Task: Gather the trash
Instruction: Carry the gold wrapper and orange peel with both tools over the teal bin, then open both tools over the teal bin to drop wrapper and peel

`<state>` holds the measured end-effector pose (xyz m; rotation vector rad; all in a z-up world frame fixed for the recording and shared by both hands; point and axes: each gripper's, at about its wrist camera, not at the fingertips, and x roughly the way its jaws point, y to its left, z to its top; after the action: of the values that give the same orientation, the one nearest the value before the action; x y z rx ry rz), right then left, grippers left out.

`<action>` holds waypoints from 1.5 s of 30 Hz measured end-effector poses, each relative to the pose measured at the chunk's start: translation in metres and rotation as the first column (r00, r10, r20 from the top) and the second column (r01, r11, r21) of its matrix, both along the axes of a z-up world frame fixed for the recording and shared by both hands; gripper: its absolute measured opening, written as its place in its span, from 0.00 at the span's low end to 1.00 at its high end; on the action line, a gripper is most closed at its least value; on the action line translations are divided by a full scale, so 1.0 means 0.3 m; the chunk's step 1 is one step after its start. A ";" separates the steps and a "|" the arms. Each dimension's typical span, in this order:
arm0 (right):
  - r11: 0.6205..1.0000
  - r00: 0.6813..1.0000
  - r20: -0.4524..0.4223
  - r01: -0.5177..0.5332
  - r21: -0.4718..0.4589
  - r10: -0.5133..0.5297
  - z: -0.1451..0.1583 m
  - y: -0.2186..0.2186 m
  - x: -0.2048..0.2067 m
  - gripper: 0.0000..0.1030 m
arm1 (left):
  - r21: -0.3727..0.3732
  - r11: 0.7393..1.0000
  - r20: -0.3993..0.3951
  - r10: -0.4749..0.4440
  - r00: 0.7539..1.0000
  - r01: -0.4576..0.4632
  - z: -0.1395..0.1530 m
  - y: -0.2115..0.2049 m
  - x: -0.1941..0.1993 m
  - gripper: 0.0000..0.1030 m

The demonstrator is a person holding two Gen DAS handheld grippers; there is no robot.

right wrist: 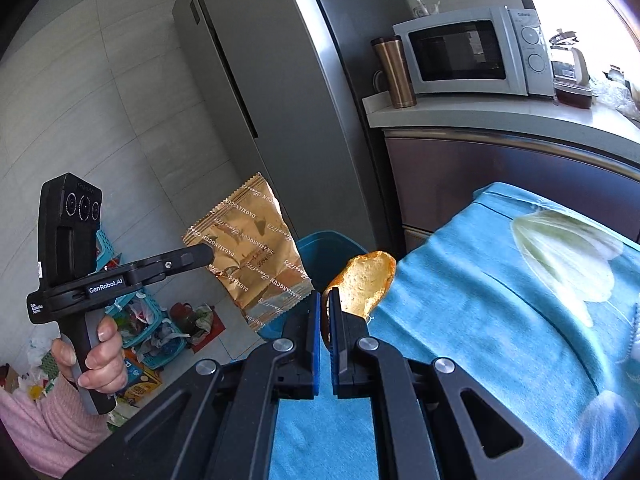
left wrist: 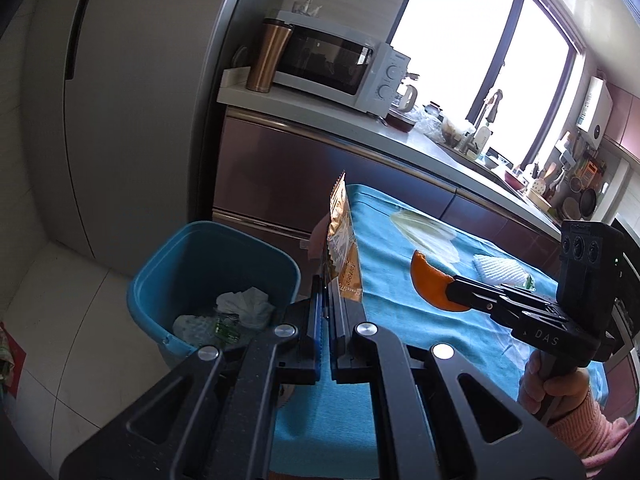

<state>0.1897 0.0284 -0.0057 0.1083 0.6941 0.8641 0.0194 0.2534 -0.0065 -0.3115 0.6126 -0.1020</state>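
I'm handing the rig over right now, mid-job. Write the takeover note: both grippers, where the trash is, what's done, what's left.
Left gripper: shut on the gold wrapper, held upright beside the blue bin.
Right gripper: shut on the orange peel, above the edge of the table's blue cloth.
Done: the bin already holds crumpled tissue and other scraps.
Left: drop the wrapper and peel into the bin; then collect the white foam net and the pale leaf, both lying on the cloth.
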 end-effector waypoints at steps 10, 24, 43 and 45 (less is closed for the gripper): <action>0.996 0.995 -0.035 -0.092 -0.019 0.091 -0.017 0.182 0.052 0.03 | 0.018 0.994 -0.045 0.104 0.994 -0.103 -0.048 0.145 0.034 0.03; 0.987 0.981 -0.133 -0.150 -0.060 0.141 -0.098 0.399 0.140 0.03 | 0.018 0.983 -0.128 0.181 0.975 -0.181 -0.153 0.264 0.119 0.03; 0.984 0.963 -0.241 -0.151 -0.093 0.125 -0.187 0.512 0.212 0.08 | -0.002 0.981 -0.240 0.187 0.953 -0.193 -0.319 0.312 0.308 0.06; 0.986 0.963 -0.243 -0.144 -0.087 0.119 -0.188 0.505 0.216 0.08 | 0.000 0.981 -0.250 0.187 0.950 -0.193 -0.336 0.307 0.322 0.06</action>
<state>0.2543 0.1800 -0.0622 0.0735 0.9779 0.9495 0.1159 0.3455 -0.1072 -0.4089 0.8274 0.1177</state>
